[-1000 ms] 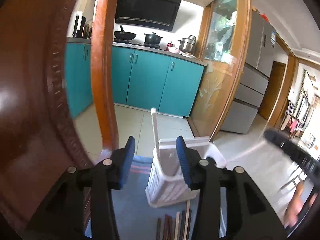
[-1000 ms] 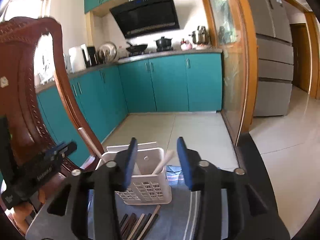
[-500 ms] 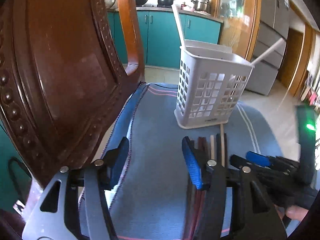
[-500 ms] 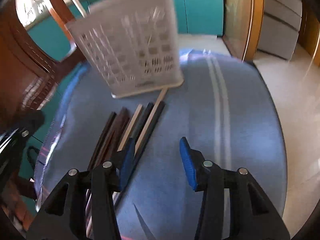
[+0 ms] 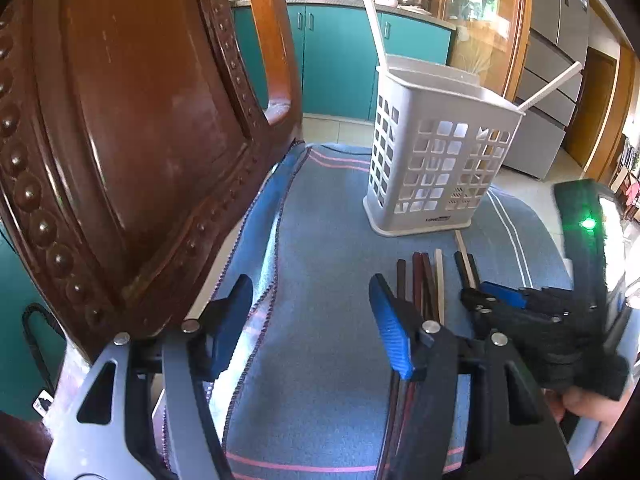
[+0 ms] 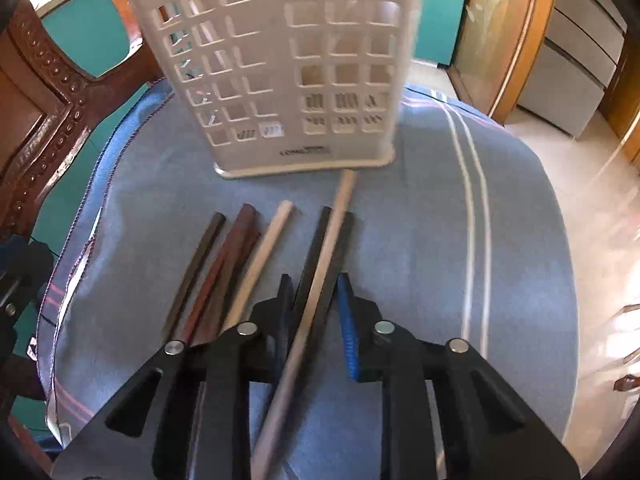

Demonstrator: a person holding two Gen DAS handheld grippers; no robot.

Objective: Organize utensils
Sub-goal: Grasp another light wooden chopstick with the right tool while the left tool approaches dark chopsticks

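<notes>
My right tongs (image 6: pixel 312 308) are low over the chopsticks (image 6: pixel 248 264), jaws partly open astride a pale stick flanked by two black ones, no grip visible. The chopsticks lie side by side on the blue cloth (image 6: pixel 420 240) covering the surface, just in front of the white basket (image 6: pixel 280 60). My left tongs (image 5: pixel 312 312) hang wide open, holding nothing, beside the wooden chair (image 5: pixel 132 120).
</notes>
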